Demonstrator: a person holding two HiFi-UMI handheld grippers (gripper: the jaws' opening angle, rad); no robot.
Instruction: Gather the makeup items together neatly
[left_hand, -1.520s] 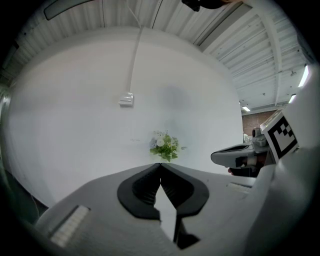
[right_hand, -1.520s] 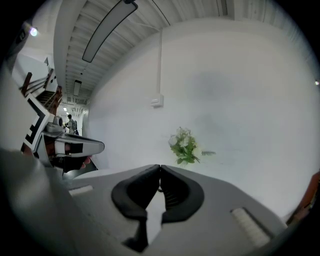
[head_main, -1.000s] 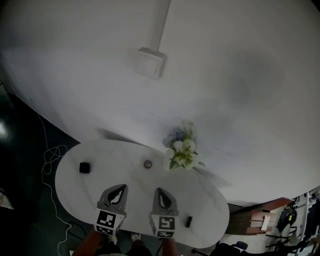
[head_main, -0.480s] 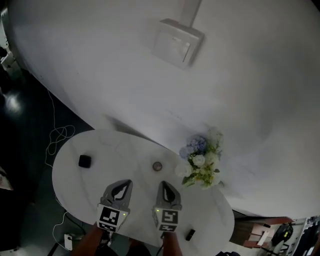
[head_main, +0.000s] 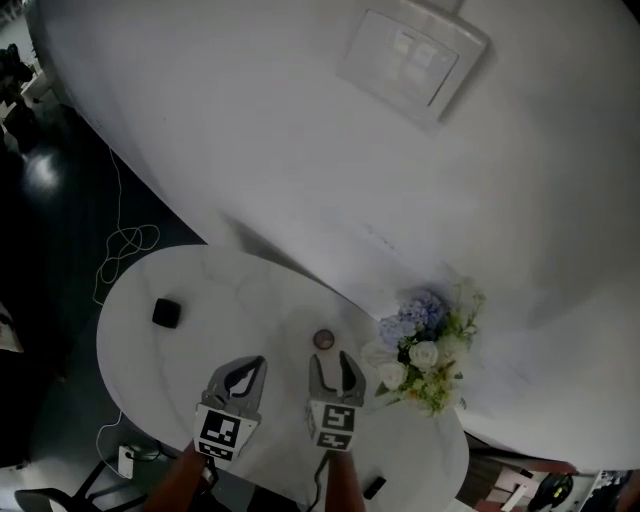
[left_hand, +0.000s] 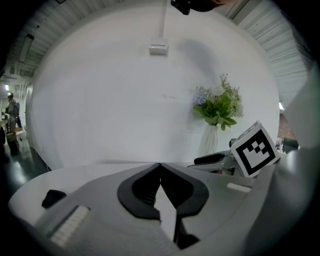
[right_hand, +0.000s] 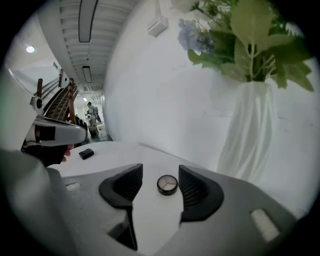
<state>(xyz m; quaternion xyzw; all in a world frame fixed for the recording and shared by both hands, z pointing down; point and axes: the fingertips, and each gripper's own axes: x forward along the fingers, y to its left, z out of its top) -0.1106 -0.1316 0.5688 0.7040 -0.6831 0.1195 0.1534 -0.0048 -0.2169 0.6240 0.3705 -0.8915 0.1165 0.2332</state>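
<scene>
A small round compact with pale pans lies on the white oval table, and a black square case sits at the table's left. My right gripper is open just short of the round compact, which shows in the gap ahead of its jaws, untouched. Those jaws have just been opening, with nothing gripped. My left gripper hovers beside it to the left, shut and empty, its tips meeting in the left gripper view. The black case lies off to its left.
A white vase of flowers stands right of the round compact, close to my right gripper. A small black item lies near the table's near right edge. A curved white wall rises behind the table. Cables lie on the dark floor.
The right gripper's jaws went from shut to open. Both grippers moved forward over the table, the right one closing on the round compact. The left stayed shut.
</scene>
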